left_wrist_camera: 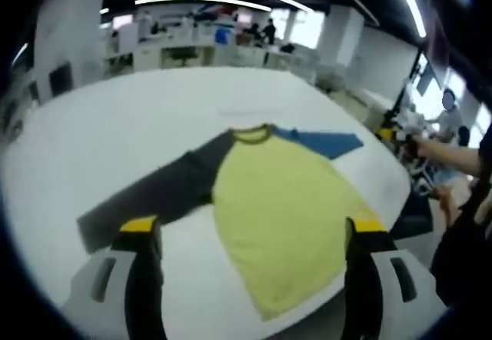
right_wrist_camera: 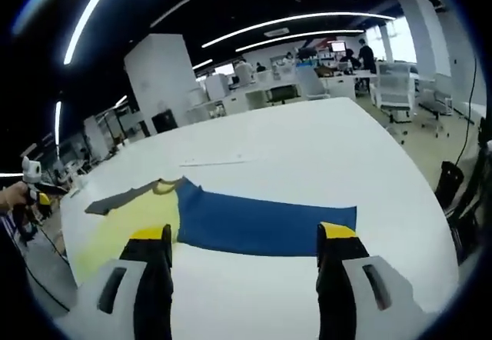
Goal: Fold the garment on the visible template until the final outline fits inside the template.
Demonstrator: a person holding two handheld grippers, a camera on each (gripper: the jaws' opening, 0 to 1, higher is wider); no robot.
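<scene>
A long-sleeved shirt lies spread flat on the white table (left_wrist_camera: pixel 154 109): yellow body (left_wrist_camera: pixel 284 201), dark grey sleeve (left_wrist_camera: pixel 154 194), blue sleeve (left_wrist_camera: pixel 323 141). My left gripper (left_wrist_camera: pixel 254 228) hangs open over the hem end, nothing between its jaws. My right gripper (right_wrist_camera: pixel 244 232) is open too, above the cuff end of the blue sleeve (right_wrist_camera: pixel 261 221), looking along it towards the yellow body (right_wrist_camera: pixel 131 221) and grey sleeve (right_wrist_camera: pixel 115 199). A faint thin mark (left_wrist_camera: pixel 238 111) shows on the table beyond the collar, seen again as a thin line (right_wrist_camera: pixel 215 161). The right gripper (left_wrist_camera: pixel 400 136) appears past the blue cuff, held by a hand.
The table's rounded edge (left_wrist_camera: pixel 400 194) runs close to the shirt's right side. A person (left_wrist_camera: pixel 453 125) stands beyond it. Office desks and chairs (right_wrist_camera: pixel 396 78) fill the background. A hand with the other gripper (right_wrist_camera: pixel 31 175) sits at the table's left edge.
</scene>
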